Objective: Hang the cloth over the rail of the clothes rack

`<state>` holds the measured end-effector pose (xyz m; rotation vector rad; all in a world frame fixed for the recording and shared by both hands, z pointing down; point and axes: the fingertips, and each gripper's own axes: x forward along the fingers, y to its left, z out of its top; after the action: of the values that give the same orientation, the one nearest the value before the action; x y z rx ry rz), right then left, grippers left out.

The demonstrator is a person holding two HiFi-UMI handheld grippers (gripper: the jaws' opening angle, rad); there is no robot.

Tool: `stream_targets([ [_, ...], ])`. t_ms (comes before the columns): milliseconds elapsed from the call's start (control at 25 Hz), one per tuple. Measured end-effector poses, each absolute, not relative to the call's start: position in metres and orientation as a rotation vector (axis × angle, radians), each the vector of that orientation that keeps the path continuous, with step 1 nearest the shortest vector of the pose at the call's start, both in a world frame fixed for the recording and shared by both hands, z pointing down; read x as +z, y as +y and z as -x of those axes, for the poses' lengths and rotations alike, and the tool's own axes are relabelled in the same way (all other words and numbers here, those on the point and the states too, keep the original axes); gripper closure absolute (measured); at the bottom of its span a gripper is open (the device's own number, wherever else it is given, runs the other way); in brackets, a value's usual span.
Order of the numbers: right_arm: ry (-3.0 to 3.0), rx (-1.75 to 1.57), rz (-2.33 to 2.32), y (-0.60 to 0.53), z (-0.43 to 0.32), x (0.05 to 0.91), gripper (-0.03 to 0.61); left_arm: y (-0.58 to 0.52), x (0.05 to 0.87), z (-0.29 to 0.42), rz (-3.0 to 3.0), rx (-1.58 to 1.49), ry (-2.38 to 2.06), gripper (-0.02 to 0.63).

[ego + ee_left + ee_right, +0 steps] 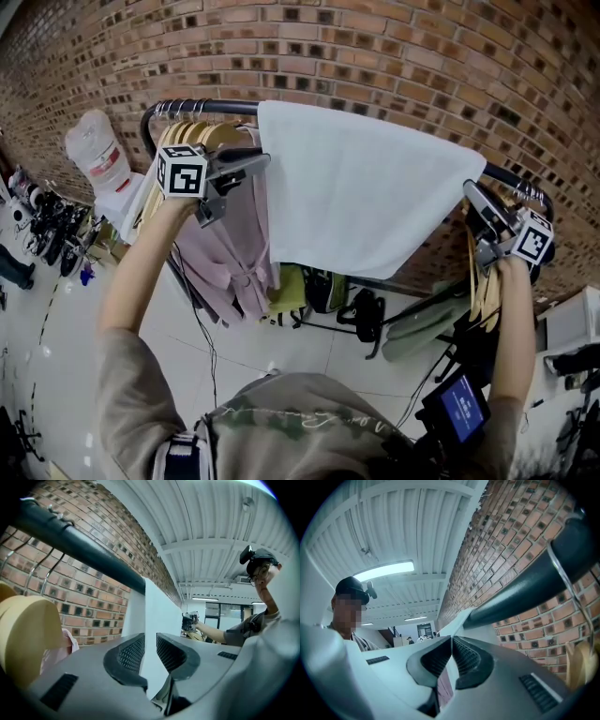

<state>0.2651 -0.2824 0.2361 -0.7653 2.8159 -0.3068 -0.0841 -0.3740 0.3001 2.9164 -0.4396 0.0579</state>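
Brick wall (375, 47) fills the back, and the dark rail (202, 106) of the clothes rack runs across in front of it. The white cloth (366, 197) is draped over that rail, spread wide and hanging flat down the near side, its top edge sloping lower to the right. Both your arms are raised. Your left arm (141, 272) is bare and stretched long, up from the lower left. Your right arm (514, 328) rises almost straight up at the right edge. Pink garments (234, 244) hang just left of the cloth, under a bunch of wooden hangers (192, 136) crowded at the rail's left end. Your left gripper (262, 161) points right at rail height; its claw is narrowed onto the cloth's left edge, and white fabric fills the slit between the pads. Your right gripper (473, 195) points up-left at the cloth's right corner, just below the rail, with its claw pinched tight on a thin strip of the cloth.
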Motion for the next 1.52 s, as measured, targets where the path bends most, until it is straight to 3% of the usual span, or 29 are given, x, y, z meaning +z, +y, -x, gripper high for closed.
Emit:
stream_targets([
  [160,2.829,-0.327,0.774,-0.281,-0.269,0.24,0.561,-0.385,0.302,0.084,-2.921,0.053,-0.478,0.529],
  [240,2.835,-0.315,0.777,-0.28,-0.268,0.239,0.561,-0.388,0.297,0.086,-2.923,0.025,-0.502,0.595],
  [800,2.833,-0.215,0.75,-0.272,-0.267,0.214,0.561,-0.338,0.237,0.071,-3.007,-0.143,-0.239,0.595],
  [1520,2.745,-0.269,0.721,-0.281,-0.28,0.162,0.561,-0.367,0.205,0.103,-2.947,-0.226,-0.365,0.595],
])
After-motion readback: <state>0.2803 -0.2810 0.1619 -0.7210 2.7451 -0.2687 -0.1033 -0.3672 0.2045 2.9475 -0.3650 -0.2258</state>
